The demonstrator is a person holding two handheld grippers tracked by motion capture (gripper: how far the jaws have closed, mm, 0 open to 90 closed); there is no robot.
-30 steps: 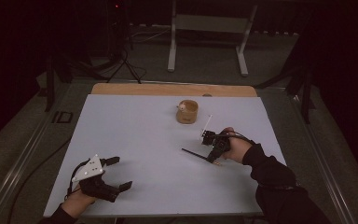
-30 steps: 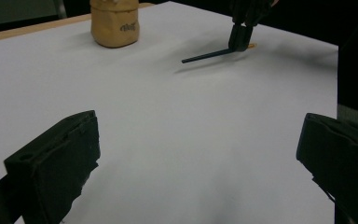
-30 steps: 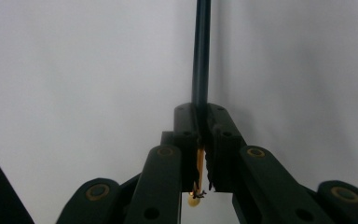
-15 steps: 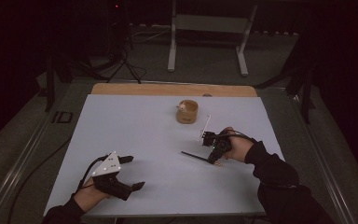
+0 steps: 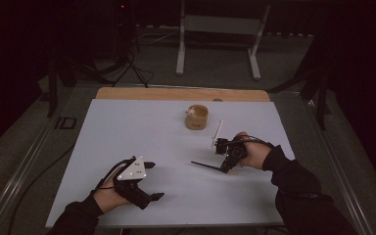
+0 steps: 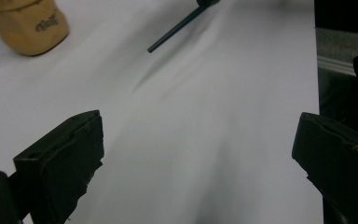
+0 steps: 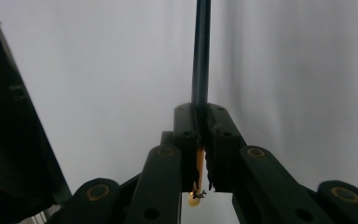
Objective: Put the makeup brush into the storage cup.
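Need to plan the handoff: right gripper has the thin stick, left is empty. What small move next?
Probably bring the left gripper, open, toward the stick's free end; the right gripper clamps its other end, the tip pointing at the left gripper over the table.

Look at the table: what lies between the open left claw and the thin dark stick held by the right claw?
Nothing: in the high view, bare white table separates the left claw from the stick.
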